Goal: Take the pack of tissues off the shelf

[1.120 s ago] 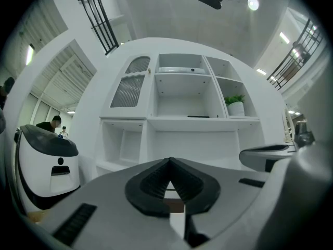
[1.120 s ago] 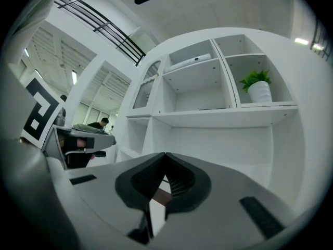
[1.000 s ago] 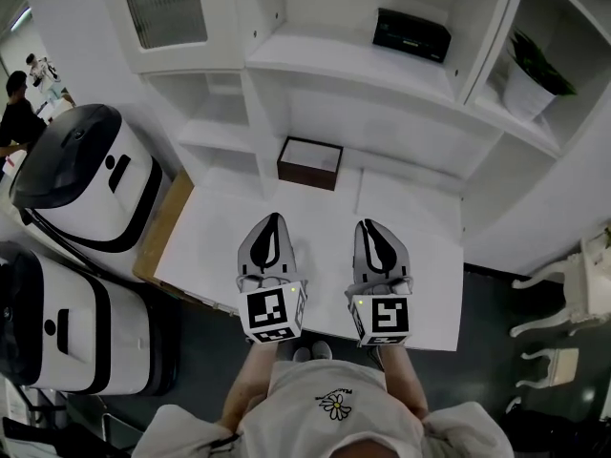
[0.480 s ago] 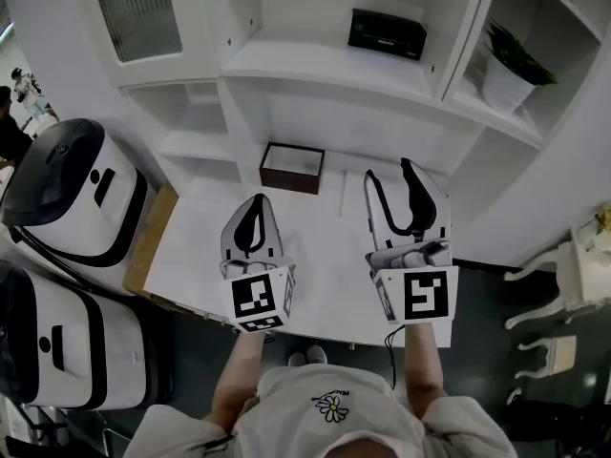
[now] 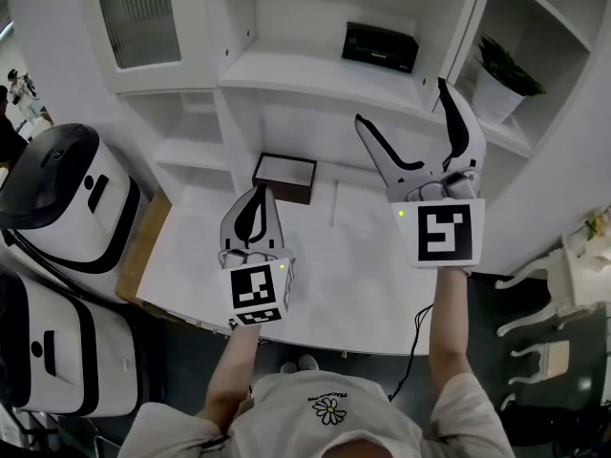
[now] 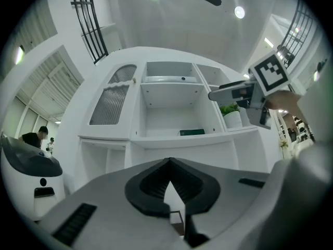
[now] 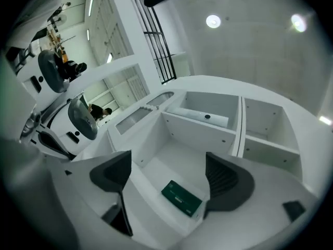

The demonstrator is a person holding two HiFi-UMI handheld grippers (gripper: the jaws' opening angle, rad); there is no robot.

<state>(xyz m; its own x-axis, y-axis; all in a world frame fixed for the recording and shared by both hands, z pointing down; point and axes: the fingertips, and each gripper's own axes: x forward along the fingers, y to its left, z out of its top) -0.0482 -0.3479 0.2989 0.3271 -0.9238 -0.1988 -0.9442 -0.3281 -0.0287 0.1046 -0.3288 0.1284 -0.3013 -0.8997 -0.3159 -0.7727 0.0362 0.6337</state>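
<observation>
Tissues are the target: the pack of tissues [image 5: 380,47], dark green and flat, is seen lying on the upper shelf [image 5: 315,70], toward the back of its open compartment, untouched. In the right gripper view the pack [image 7: 181,198] is framed between the two jaws but well beyond them, so no contact has been made.

Against the earlier head views, the right gripper [image 5: 401,103] has been lifted from just above the white table [image 5: 315,284] up to shelf height, and its jaws have just been opening from closed to wide apart. Nothing is held between them. The reach is judged to be under way, with the grasp itself not yet begun; the gap looks ample for the pack.

The left gripper [image 5: 256,194] has been raised only a little and is kept low over the table, near the dark wooden box [image 5: 284,175]. Its jaws are closed tip to tip on nothing.
</observation>
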